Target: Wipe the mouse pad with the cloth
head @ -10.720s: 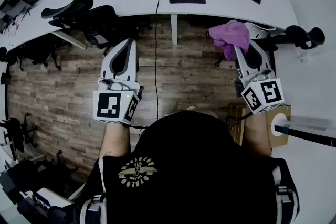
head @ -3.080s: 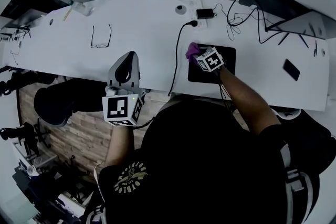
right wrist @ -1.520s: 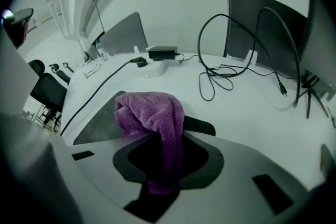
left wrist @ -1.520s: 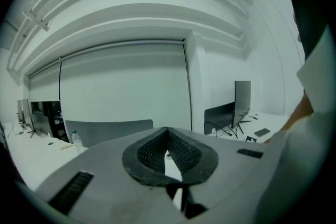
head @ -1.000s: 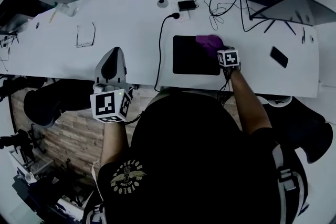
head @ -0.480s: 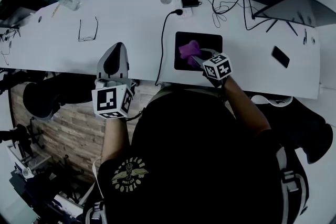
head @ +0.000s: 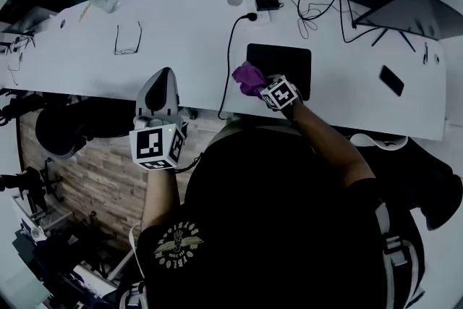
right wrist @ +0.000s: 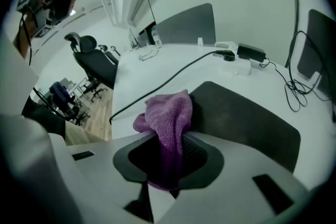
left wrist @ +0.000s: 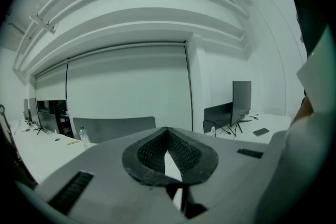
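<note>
A purple terry cloth [head: 248,76] is seen at 9 o'clock of the black rectangular mouse pad [head: 286,58], on the plain white desk [head: 181,32]. Black-and-white square markers are borne on the pale grey left gripper [head: 164,73] and right gripper [head: 259,84]. Brown plank grain is shown on the wooden floor [head: 101,170].

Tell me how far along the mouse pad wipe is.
Done: the purple cloth is clamped in the right gripper and has swept the black rectangular mouse pad from its right side to its left edge. In hand: the cloth straddles that left edge. Left: possibly more passes.
</note>
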Demonstrator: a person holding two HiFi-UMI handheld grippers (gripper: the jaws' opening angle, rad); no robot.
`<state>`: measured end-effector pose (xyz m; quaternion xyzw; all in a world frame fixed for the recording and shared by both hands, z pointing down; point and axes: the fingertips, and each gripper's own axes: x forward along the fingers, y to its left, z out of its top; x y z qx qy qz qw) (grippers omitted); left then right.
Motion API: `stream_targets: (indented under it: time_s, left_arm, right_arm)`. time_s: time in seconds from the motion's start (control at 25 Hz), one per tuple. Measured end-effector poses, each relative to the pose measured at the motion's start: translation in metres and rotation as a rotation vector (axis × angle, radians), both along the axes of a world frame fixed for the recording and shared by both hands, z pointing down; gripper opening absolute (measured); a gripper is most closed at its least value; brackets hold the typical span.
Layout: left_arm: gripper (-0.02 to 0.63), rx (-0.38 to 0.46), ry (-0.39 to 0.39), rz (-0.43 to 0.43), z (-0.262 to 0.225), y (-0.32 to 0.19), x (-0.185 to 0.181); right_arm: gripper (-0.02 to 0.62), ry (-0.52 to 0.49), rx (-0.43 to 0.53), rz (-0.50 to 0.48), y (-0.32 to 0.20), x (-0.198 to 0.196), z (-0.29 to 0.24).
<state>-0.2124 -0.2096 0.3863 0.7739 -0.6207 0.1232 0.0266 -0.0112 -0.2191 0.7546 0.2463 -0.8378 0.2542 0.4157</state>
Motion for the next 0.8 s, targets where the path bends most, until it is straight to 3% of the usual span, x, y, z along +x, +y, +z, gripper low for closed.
stream_targets:
  time_s: [0.8]
  left_arm:
    - [0.002, 0.034, 0.040, 0.046, -0.005, -0.003, 0.025]
  right_arm:
    - [0.094, 0.111, -0.002, 0.198, 0.012, 0.109, 0.015]
